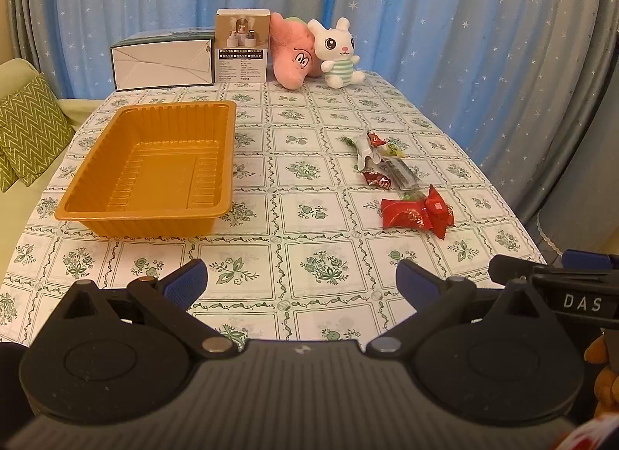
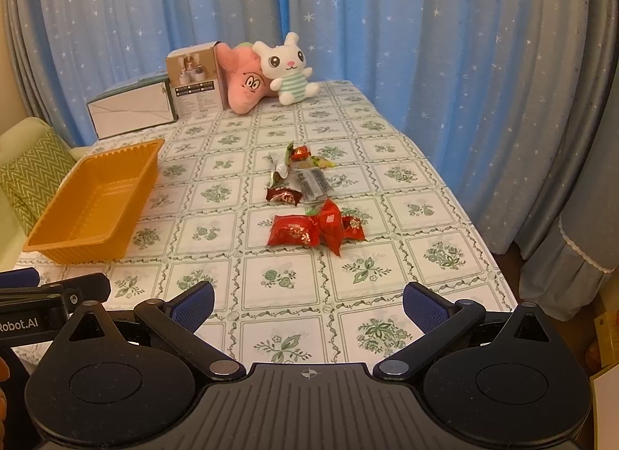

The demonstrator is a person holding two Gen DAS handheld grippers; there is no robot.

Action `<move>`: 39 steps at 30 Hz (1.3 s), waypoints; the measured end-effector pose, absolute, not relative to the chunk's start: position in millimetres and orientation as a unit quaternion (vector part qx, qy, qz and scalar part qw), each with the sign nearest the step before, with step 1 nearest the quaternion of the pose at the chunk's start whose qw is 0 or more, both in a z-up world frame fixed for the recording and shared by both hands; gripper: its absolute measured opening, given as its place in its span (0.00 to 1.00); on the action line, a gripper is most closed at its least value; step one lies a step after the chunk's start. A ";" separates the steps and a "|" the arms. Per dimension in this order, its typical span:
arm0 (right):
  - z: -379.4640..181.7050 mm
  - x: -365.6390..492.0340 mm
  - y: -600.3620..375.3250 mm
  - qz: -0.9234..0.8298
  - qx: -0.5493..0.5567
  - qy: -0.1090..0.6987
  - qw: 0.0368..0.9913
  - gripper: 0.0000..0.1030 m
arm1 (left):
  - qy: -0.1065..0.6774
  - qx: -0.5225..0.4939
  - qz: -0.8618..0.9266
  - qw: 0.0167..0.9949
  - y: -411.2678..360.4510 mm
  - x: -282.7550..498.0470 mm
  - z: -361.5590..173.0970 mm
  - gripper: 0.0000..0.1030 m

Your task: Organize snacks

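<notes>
An empty orange plastic tray (image 1: 96,163) (image 2: 50,241) rests on the left half of the table. Several wrapped snacks lie in a loose cluster to its right: red packets (image 1: 418,214) (image 2: 309,231), a small dark red candy (image 1: 377,179) (image 2: 282,194), a clear packet (image 2: 313,181) and a silver-green wrapper (image 1: 363,148) (image 2: 280,165). My left gripper (image 1: 301,279) hovers open over the near table edge, nothing between its blue pads. My right gripper (image 2: 308,305) is also open and empty, short of the red packets.
At the far end stand a white box (image 1: 162,63), a beige carton (image 1: 241,45), a pink plush (image 1: 292,51) and a white bunny plush (image 1: 338,51). Blue starred curtains hang behind. A green cushion (image 1: 27,136) sits off the left table edge.
</notes>
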State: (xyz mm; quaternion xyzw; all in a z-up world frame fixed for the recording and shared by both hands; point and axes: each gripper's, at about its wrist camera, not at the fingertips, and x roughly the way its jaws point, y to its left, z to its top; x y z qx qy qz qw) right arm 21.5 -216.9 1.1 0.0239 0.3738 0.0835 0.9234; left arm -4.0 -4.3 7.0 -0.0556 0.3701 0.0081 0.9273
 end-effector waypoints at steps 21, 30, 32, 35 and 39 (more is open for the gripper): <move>3.0 20.3 -217.4 0.080 0.022 0.373 0.924 1.00 | 0.371 -0.061 0.004 0.927 -5.0 -4.4 4.3 1.00; 2.6 20.3 -217.4 0.080 0.022 0.373 0.924 1.00 | 0.372 -0.061 0.003 0.926 -3.6 -4.5 3.3 1.00; 2.6 20.2 -217.4 0.081 0.022 0.373 0.924 1.00 | 0.371 -0.061 0.003 0.926 -3.7 -4.5 3.4 1.00; 2.1 20.6 -218.4 0.080 0.022 0.373 0.924 1.00 | 0.371 -0.061 0.003 0.927 -4.0 -4.4 3.4 1.00; 2.1 20.5 -218.1 0.080 0.022 0.373 0.924 1.00 | 0.371 -0.060 0.004 0.926 -4.4 -4.2 3.3 1.00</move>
